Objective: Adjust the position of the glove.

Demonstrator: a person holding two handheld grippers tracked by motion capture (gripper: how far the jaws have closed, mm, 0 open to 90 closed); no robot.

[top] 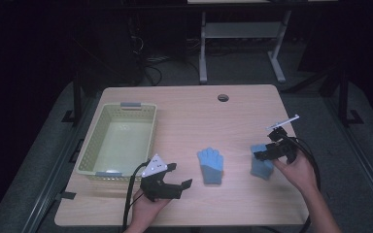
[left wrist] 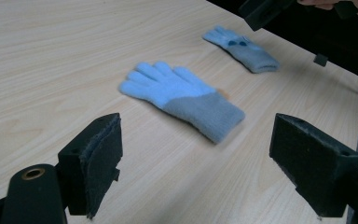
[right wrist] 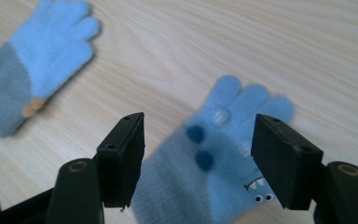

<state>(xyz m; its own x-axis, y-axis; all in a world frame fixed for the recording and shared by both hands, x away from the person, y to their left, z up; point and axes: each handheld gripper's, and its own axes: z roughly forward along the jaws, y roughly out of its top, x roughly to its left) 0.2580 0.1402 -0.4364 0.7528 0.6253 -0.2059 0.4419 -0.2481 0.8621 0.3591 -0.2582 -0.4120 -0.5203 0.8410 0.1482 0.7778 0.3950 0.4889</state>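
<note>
My right tongs (right wrist: 198, 158) hang wide apart just over a light-blue glove (right wrist: 228, 140) with a grey cuff, dark-blue dots and a small toothy face stitched near my right jaw. It lies flat at about four o'clock on the bench (top: 189, 111), its cuff end cut off by the lower edge of my right gripper view and rather blurred. A second glove (top: 211, 165), plain blue and grey, lies near six o'clock, ahead of my left tongs (left wrist: 196, 154), also spread wide.
</note>
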